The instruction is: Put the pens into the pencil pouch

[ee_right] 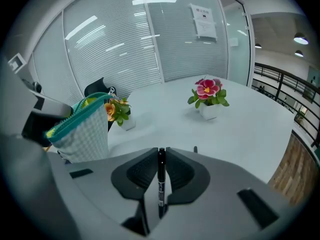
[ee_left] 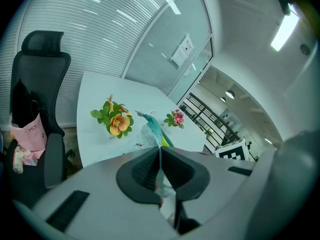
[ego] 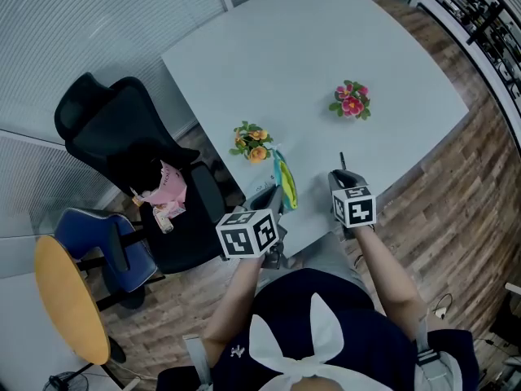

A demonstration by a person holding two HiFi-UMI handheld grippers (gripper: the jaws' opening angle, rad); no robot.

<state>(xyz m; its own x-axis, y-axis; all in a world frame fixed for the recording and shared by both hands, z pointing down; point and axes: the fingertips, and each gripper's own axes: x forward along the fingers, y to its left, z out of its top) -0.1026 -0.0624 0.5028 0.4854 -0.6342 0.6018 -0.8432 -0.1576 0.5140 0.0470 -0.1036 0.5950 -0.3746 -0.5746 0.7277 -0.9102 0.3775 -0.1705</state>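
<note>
White table [ego: 326,47] — pink bag [ee_left: 30,134] reads "MOL" — right tool [ee_right: 161,151] grips pen [ee_right: 161,179].

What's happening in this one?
A person works at a white table with tongs in each hand. The left tongs are shut on the pencil pouch, holding it by the table's near edge. The right tongs grip a black pen, which is not yet in the pouch.
</note>
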